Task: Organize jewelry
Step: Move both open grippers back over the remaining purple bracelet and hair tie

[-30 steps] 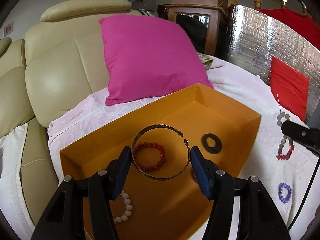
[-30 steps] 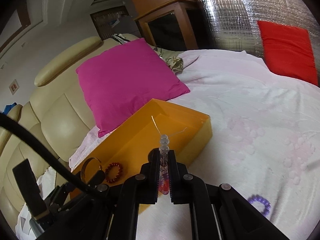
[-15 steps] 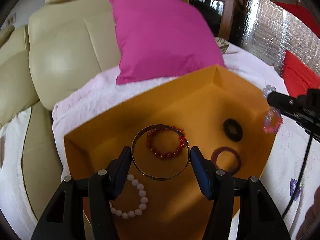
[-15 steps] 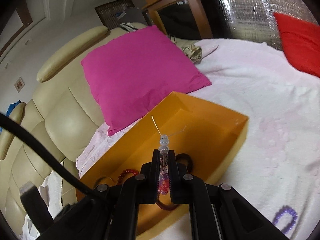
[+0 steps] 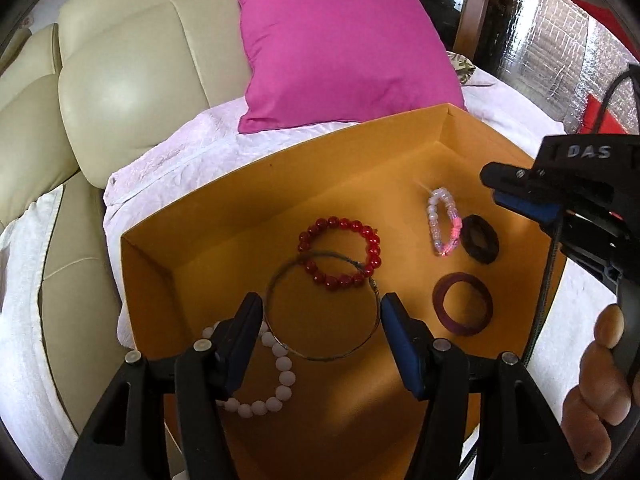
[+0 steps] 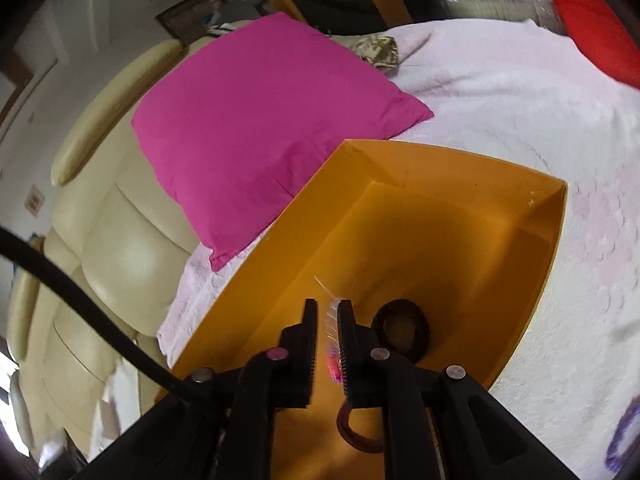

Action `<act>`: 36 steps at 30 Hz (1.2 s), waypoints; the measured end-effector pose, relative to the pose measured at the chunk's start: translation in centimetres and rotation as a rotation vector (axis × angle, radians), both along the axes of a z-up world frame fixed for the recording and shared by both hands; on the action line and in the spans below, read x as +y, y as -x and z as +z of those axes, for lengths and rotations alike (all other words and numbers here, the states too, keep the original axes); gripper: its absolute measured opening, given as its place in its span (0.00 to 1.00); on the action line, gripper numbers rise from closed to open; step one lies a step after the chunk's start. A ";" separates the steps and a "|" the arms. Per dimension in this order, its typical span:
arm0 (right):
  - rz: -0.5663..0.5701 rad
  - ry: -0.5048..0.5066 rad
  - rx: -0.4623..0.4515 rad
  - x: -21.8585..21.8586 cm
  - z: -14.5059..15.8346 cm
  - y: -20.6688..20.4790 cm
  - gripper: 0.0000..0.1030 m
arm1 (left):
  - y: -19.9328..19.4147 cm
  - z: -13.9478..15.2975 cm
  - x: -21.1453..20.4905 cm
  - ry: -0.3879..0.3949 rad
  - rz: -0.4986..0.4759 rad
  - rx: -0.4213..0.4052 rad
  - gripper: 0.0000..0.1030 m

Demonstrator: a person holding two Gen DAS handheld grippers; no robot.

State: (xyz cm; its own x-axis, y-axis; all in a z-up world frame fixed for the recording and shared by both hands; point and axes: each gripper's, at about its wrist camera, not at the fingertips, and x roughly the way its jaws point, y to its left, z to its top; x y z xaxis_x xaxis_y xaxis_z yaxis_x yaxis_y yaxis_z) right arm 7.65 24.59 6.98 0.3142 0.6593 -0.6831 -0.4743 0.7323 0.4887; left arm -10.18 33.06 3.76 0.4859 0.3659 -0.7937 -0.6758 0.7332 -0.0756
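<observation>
Wire bangle [image 5: 322,312] held across the left gripper [image 5: 322,320] — its hoop spans the gap between the two blue pads [image 5: 400,344], both of which touch its rim, so the jaws stand wide yet loaded. The hoop lies roughly flat, just above the floor of the orange box [image 5: 224,216], its far edge overlapping the red bead bracelet [image 5: 340,254]; whether it already rests on the floor cannot be told. Release, as judged, needs only a slight further spreading of the jaws.

Right gripper [image 6: 328,320] — jaws narrowly parted, with the pink-and-clear bead bracelet [image 5: 442,222] blurred in the gap. In the left wrist view this bracelet appears inside the box, beside the black ring [image 5: 480,239], long axis running away from the camera; it looks just let go, though contact with the fingers cannot be excluded.

Also in the box: maroon bangle [image 5: 463,304], white bead bracelet [image 5: 264,372]. A purple bead bracelet [image 6: 624,440] remains on the pale pink bedcover [image 6: 500,92], nearer the right hand.

Room: magenta cushion [image 5: 340,40], cream leather headboard [image 5: 132,80], red cushion [image 6: 592,16].
</observation>
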 end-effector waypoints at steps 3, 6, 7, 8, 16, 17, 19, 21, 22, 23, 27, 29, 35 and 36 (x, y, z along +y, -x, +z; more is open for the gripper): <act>-0.020 -0.034 -0.017 -1.3 0.3 0.3 0.22 | 0.2 0.5 -0.2 -0.026 0.004 -0.021 0.61; -0.033 -0.031 -0.053 -2.8 1.0 0.6 0.22 | 0.3 1.5 -0.9 -0.083 0.005 -0.044 0.61; -0.042 -0.027 -0.067 -3.6 1.3 0.8 0.22 | 0.4 1.9 -1.3 -0.109 0.001 -0.054 0.61; -0.051 -0.018 -0.080 -4.4 1.6 1.0 0.22 | 0.4 2.2 -1.7 -0.128 -0.005 -0.066 0.61; -0.149 0.102 -0.179 -12.6 3.5 2.6 0.30 | -0.2 4.2 -6.0 -0.252 -0.071 -0.116 0.68; -0.160 0.114 -0.184 -13.5 3.7 2.8 0.30 | -0.3 4.4 -6.6 -0.265 -0.082 -0.121 0.69; -0.193 0.164 -0.196 -16.7 4.1 3.4 0.33 | -0.6 4.6 -8.0 -0.289 -0.109 -0.131 0.70; -0.226 0.211 -0.211 -19.1 4.6 4.0 0.40 | -1.1 4.8 -9.6 -0.312 -0.141 -0.134 0.71; -0.253 0.236 -0.226 -21.0 5.2 4.6 0.47 | -1.3 4.8 -10.3 -0.321 -0.154 -0.133 0.71; -0.267 0.245 -0.237 -22.1 5.6 4.9 0.50 | -1.5 4.8 -11.1 -0.334 -0.171 -0.132 0.71; -0.367 0.320 -0.337 -28.2 9.7 8.3 0.55 | -2.1 4.8 -14.5 -0.369 -0.241 -0.130 0.71; -0.400 0.340 -0.383 -30.3 11.8 9.8 0.73 | -2.4 4.6 -16.1 -0.370 -0.276 -0.128 0.71; -0.602 0.213 -0.678 -39.3 18.9 19.6 1.00 | -2.9 3.9 -20.7 -0.348 -0.410 -0.125 0.71; -0.633 0.176 -0.717 -40.3 19.3 20.8 1.00 | -3.0 3.8 -21.3 -0.354 -0.426 -0.122 0.71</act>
State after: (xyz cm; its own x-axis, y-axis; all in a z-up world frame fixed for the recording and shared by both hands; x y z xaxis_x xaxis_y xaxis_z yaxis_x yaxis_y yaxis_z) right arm -13.14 -15.76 26.32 0.9554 0.1316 -0.2642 -0.1096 0.9893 0.0965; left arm -7.20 11.75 7.58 0.7296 0.3513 -0.5868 -0.3166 0.9340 0.1656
